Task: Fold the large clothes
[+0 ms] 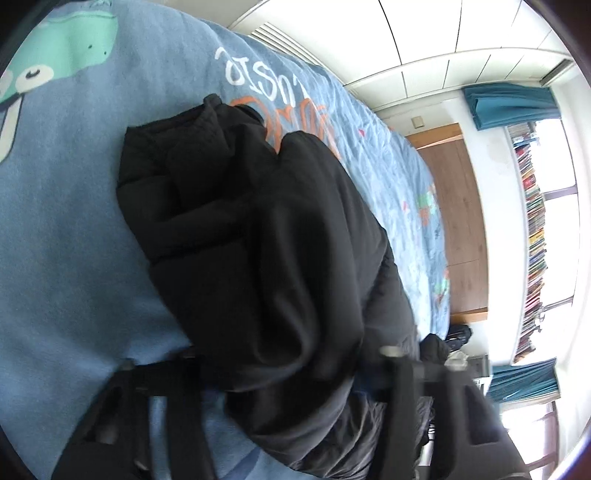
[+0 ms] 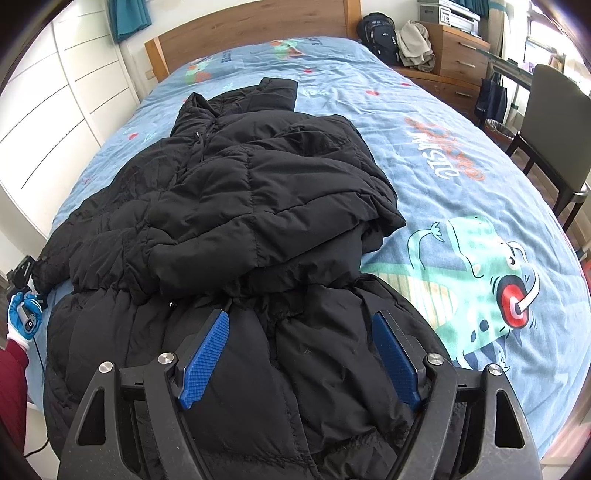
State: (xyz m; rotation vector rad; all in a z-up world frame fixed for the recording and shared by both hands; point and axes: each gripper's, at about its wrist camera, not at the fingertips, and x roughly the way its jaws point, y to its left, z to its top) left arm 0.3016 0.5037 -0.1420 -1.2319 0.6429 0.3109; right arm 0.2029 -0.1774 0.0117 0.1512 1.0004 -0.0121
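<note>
A black puffer jacket [image 2: 236, 206] lies spread on the blue cartoon-print bedspread [image 2: 461, 192], collar toward the headboard, with one side folded over the body. My right gripper [image 2: 301, 321] hovers open just above the jacket's lower part, and its blue pads [image 2: 205, 354] have nothing between them. In the left wrist view, which is rolled and blurred, a thick fold of the jacket [image 1: 280, 229] runs down between the fingers of my left gripper [image 1: 291, 369], which is shut on it; the fabric hides the pads. A blue-gloved hand [image 2: 22, 317] holds that gripper at the sleeve end by the bed's left edge.
A wooden headboard [image 2: 258, 26] stands at the far end, with a black backpack [image 2: 380, 33] and a wooden dresser [image 2: 461, 55] to its right. A chair [image 2: 554, 140] stands by the bed's right side. White wardrobe doors [image 2: 55, 103] line the left side.
</note>
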